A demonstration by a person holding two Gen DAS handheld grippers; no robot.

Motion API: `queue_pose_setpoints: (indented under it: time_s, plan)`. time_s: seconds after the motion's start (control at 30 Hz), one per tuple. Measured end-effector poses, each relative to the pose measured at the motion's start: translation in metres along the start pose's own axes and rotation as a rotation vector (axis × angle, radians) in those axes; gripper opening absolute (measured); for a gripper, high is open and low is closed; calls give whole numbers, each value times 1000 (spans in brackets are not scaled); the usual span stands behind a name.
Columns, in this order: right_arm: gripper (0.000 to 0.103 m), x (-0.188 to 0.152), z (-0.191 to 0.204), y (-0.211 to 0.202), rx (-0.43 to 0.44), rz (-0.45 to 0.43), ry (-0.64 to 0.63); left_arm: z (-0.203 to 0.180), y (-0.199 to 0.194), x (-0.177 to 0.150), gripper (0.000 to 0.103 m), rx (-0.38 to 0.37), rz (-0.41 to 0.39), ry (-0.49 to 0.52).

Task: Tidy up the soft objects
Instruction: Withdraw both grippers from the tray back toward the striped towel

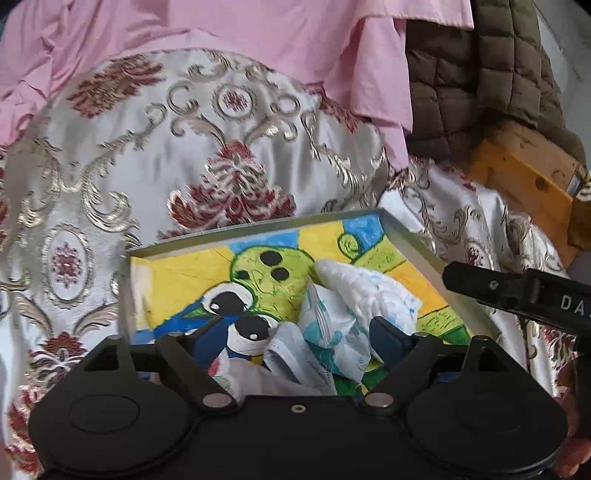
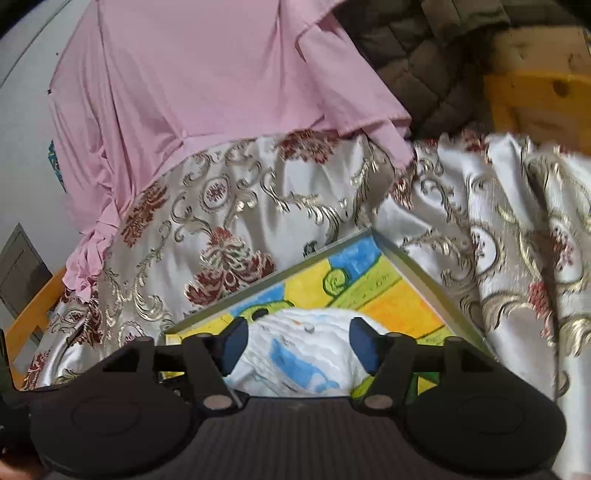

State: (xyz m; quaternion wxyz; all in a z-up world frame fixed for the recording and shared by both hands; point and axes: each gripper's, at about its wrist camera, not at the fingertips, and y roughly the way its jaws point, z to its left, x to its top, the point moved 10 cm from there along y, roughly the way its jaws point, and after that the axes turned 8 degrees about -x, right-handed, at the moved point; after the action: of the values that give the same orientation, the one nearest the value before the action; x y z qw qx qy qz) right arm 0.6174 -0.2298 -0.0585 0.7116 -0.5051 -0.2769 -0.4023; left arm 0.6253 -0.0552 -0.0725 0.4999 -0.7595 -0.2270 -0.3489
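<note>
My left tool (image 1: 295, 334) stands wide above a shallow tray with a painted yellow-green cartoon floor (image 1: 255, 238), gripping nothing. Crumpled white-and-blue soft packets (image 1: 354, 295) lie inside between its fingers, lower edges hidden. My right tool (image 2: 297, 343) gapes, straddling a white-and-blue bundle (image 2: 295, 354) untouched; its orientation is unclear.

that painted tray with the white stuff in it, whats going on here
A person is working with a claw in each hand over a painted tray that sits on a patterned satin cloth. Soft white and blue items lie piled in the tray. The left claw and the right claw both stand open above the pile, with nothing gripped. A pink cloth and a quilted brown jacket lie behind.
</note>
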Motion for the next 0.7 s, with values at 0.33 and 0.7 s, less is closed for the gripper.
queue_pose_setpoints:
  time_s: [0.33,0.7]
  plan:
    - [91,24,35,-74,35,-138,-71,-13,-78,5,98,35,-102,35]
    - [103,12,69,-199,56,-269,-162,-30,-207,-15,102,73,-235,26]
